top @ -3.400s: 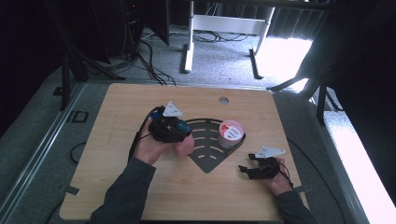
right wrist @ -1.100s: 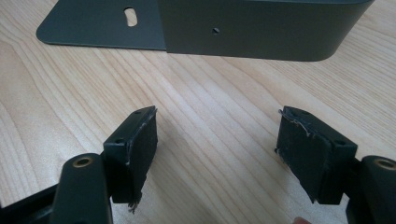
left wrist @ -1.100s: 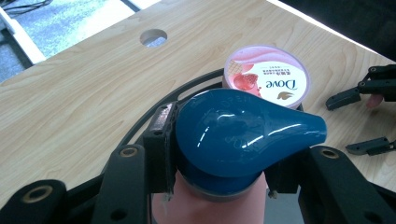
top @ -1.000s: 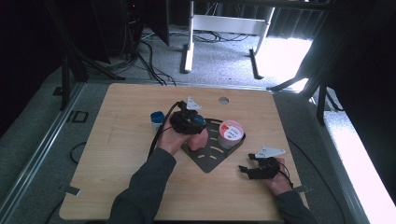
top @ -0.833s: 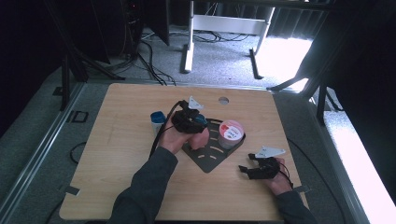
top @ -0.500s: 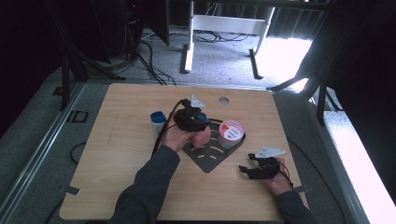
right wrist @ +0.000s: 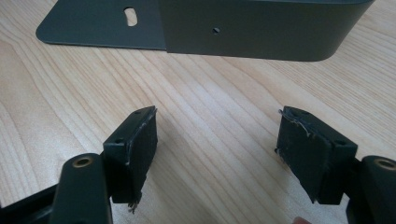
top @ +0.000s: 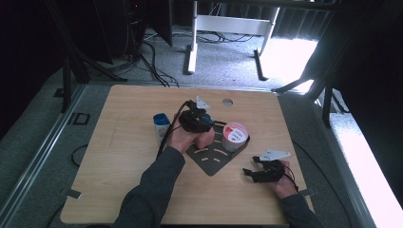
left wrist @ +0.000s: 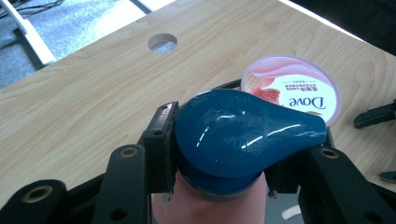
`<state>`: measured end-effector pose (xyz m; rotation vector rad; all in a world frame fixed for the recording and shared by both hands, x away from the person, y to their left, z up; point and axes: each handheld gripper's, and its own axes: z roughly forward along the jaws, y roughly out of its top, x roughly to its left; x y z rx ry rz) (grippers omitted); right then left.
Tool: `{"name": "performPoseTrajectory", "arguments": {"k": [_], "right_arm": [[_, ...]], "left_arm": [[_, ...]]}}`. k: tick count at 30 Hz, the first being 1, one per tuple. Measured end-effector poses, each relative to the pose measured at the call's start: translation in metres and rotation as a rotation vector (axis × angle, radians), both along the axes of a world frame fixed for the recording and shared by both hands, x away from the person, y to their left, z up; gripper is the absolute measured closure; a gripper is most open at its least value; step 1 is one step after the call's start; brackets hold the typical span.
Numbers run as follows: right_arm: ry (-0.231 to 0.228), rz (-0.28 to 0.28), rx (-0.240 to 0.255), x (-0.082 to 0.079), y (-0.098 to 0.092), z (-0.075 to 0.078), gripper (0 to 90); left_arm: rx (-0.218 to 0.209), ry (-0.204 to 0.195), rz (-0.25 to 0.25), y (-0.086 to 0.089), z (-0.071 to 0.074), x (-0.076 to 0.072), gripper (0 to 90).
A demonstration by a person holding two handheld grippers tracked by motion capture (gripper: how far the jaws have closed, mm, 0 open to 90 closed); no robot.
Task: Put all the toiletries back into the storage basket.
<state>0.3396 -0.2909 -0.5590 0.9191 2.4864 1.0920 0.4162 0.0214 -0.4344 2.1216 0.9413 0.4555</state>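
one pink bottle (top: 205, 137), one Dove jar (top: 235, 135), one blue-capped container (top: 161, 121)

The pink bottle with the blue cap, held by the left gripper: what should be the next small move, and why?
Probably lower the pink bottle straight down onto the dark rack beside the Dove tub, then open. The left gripper clamps its blue cap, and the right gripper rests open on the table.

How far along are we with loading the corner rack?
Done: the Dove jar stands in the dark rack. In hand: the left gripper clamps the pink bottle by its blue cap, over the rack. Left: the blue-capped container beside it; right gripper open, idle.
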Motion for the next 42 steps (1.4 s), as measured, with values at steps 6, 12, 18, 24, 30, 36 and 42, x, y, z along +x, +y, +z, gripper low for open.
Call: {"name": "performPoseTrajectory", "arguments": {"k": [6,12,18,24,30,36,42], "right_arm": [[-0.001,0.001,0.000,0.000,0.000,0.000,28.3],[0.002,0.000,0.001,0.000,0.000,0.000,28.3],[0.002,0.000,0.002,0.000,0.000,0.000,28.3],[0.002,0.001,0.003,0.000,0.000,0.000,28.3],[0.004,0.001,0.005,0.000,0.000,0.000,28.3],[0.003,0.001,0.005,0.000,0.000,0.000,28.3],[0.005,0.001,0.007,0.000,-0.001,0.000,28.3]], "left_arm": [[0.003,-0.003,0.012,-0.003,-0.004,0.004,52.9],[0.014,-0.006,0.020,-0.008,-0.007,0.008,53.0],[0.015,-0.009,0.025,-0.013,-0.007,0.012,52.9],[0.015,-0.006,0.035,-0.018,-0.009,0.016,52.9],[0.010,-0.006,0.045,-0.021,-0.010,0.020,52.9],[0.001,-0.001,0.053,-0.024,-0.012,0.023,52.9],[0.000,0.002,0.066,-0.026,-0.015,0.026,52.9]]}}
